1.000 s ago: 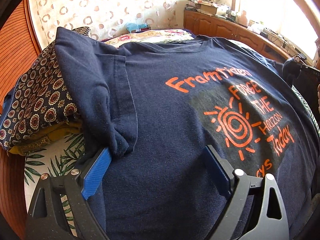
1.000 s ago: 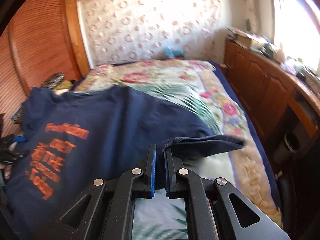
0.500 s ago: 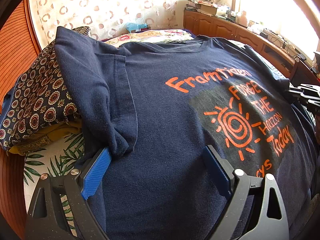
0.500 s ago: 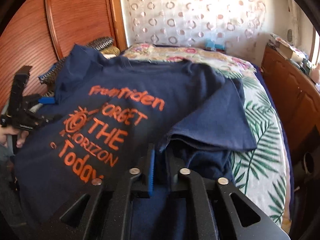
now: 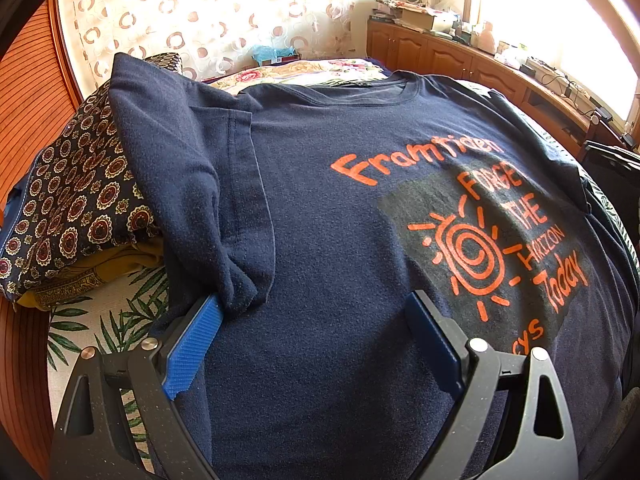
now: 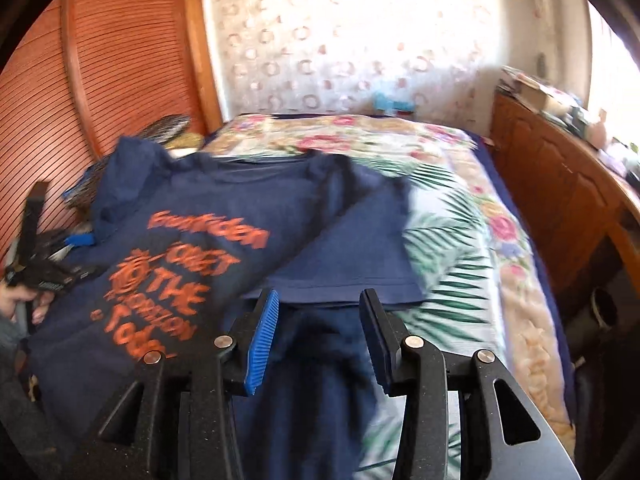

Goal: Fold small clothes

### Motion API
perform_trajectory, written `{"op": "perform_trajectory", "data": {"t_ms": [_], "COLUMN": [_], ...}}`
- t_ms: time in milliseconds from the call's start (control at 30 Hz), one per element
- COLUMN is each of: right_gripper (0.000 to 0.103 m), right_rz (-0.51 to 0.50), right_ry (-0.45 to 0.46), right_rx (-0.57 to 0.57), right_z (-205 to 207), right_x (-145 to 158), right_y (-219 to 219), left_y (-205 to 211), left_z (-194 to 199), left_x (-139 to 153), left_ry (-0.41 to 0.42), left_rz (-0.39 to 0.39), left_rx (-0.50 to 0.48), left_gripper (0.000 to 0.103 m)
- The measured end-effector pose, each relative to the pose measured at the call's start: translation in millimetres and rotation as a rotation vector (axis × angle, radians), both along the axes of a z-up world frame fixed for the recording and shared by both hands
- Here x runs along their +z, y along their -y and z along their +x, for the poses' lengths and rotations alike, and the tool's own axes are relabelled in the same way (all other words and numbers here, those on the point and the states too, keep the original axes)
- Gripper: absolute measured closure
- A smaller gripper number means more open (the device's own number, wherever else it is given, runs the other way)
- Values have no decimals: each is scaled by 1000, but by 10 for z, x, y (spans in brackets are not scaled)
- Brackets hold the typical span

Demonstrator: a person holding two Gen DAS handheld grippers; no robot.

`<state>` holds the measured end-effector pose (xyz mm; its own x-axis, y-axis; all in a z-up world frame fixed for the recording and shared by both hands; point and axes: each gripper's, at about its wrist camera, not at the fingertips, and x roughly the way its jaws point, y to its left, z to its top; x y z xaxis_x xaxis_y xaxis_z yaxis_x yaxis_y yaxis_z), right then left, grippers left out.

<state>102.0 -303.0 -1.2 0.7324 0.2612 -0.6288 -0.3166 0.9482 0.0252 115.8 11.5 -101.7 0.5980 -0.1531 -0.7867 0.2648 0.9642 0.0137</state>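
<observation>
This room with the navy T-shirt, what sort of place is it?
Most likely a home bedroom: the T-shirt lies on a bed with a floral bedspread, beside wooden cabinets under a sunny window and a patterned curtain.

We can't really read the orange print in the right wrist view, it's all motion blur. The t-shirt runs off the bottom edge in the left wrist view, hem unseen. Stuff on the counter is too washed out to identify.
</observation>
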Motion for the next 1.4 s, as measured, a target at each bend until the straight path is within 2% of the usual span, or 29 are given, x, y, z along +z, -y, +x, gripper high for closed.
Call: {"op": "perform_trajectory", "data": {"t_ms": [167,267,400,500,533,567,800,933,1033,1100,1133,1167,1233,1400], "right_gripper": [59,59,61,82,96,100,101,101,101,99,90,73,55,54], "right_rz": [15,42,54,70,63,54,58,34,30,-23,-44,-61,-83,-94], "right_ry": [-82,-130,-144,-162,-159,-155,-51,-13,8,9,3,-6,-26,-89], "right_rx": [-68,-62,-42,-14,-7,2,109,155,150,108,87,65,19,-58], "right_z": [354,508,608,695,716,725,716,703,662,657,663,674,689,730], "right_x": [-173,-255,-257,-216,-196,-164,211,312,323,260,217,172,72,-119], "right_y": [163,172,158,219,203,211,-196,-516,-536,-474,-438,-380,-235,80], "left_y": [2,3,5,3,4,4,2,-2,2,3,5,6,-9,-70], "left_z": [0,2,-2,-2,-2,-1,-4,-2,-7,-8,-6,-10,-50,-136], "left_x": [-1,-1,-1,-1,-1,-1,0,-1,0,1,4,11,67,256], "left_ry": [0,0,0,0,0,1,1,2,3,3,5,9,41,103], "left_rz": [-1,-1,-1,-1,-1,-1,-1,-2,-1,-1,-1,-2,-13,-67], "left_rx": [0,0,0,0,1,1,1,2,2,2,1,1,1,34], "left_gripper": [11,11,11,11,11,11,11,11,11,11,11,11,11,11]}}
